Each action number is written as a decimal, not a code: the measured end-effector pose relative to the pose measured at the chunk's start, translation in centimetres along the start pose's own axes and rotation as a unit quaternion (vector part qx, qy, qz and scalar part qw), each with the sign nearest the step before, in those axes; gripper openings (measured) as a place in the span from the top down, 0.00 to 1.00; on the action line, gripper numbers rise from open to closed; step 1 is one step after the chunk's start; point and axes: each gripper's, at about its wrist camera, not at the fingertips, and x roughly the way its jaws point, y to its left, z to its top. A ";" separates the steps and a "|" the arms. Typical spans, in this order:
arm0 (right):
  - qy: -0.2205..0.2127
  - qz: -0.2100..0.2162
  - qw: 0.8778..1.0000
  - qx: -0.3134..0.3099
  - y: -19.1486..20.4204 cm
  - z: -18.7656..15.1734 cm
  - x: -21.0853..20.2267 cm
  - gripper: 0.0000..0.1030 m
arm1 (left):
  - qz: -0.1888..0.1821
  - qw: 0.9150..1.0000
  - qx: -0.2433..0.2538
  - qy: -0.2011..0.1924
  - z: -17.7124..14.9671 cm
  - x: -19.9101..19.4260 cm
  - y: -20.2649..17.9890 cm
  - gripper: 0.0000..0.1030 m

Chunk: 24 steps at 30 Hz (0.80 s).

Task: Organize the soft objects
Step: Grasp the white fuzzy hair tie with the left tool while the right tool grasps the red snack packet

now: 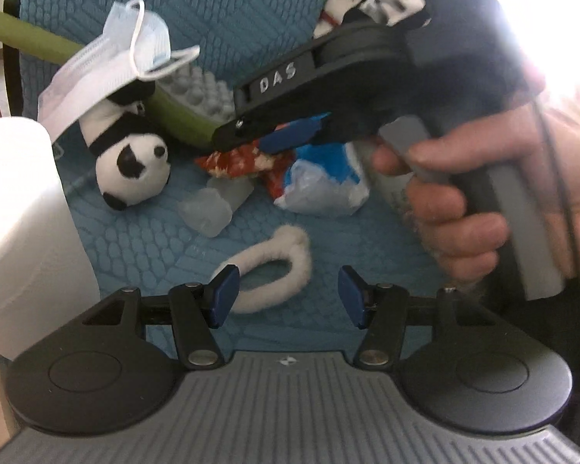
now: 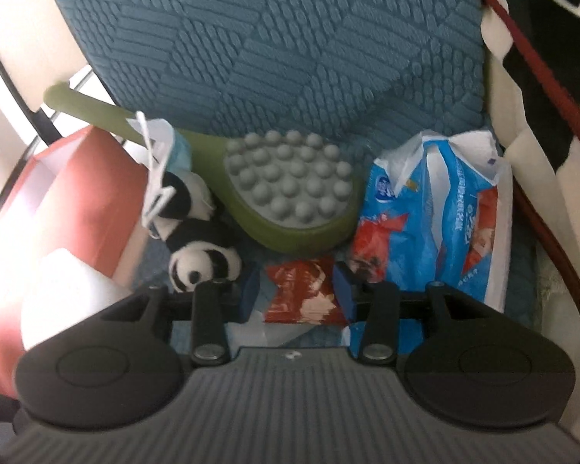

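Sorting barely begun; soft items lie scattered on the blue textured cushion [image 1: 232, 7]. Right tongs [image 2: 298, 294] straddle the crumpled red-and-white wrapper [image 2: 303, 295], contact unclear. Left tongs [image 1: 288, 295] apart, empty, over the white fluffy loop [image 1: 278, 266].

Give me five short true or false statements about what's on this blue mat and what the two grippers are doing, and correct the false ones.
1. The toy panda lies partly under a face mask. True.
2. The left gripper holds the fluffy white loop. False: its fingers stand open, with the loop on the mat between and beyond them.
3. The red and white packet sits between the right gripper's fingers. True.
4. The green massage paddle has smooth, flat padding. False: its grey pad is covered in round bumps.
5. The blue tissue pack lies left of the panda in the right wrist view. False: it lies to the right, beyond the paddle.
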 end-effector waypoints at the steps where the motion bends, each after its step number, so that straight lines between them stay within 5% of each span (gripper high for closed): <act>1: 0.006 -0.003 1.000 -0.001 0.0 0.0 0.2 0.56 | 0.004 1.000 0.004 0.005 -0.1 0.3 0.0 0.39; 8: 0.032 -0.017 0.999 -0.012 0.0 -0.4 1.3 0.57 | 0.022 1.000 0.018 0.011 0.0 1.3 -0.2 0.42; 11: 0.037 -0.021 0.999 -0.018 0.1 -0.6 1.5 0.59 | 0.017 0.999 0.023 0.025 -0.1 1.6 -0.3 0.63; 13: 0.038 -0.024 0.999 -0.024 0.3 -0.7 1.6 0.61 | 0.013 0.999 0.021 0.026 -0.4 1.8 -0.5 0.66; 17: 0.038 -0.026 0.999 -0.029 0.5 -0.8 2.0 0.64 | 0.031 0.999 0.026 0.023 -0.6 1.8 -0.8 0.89; 24: 0.029 -0.030 0.999 -0.035 1.0 -0.9 1.8 0.66 | 0.029 0.999 -0.024 0.016 -0.9 0.7 -0.2 0.91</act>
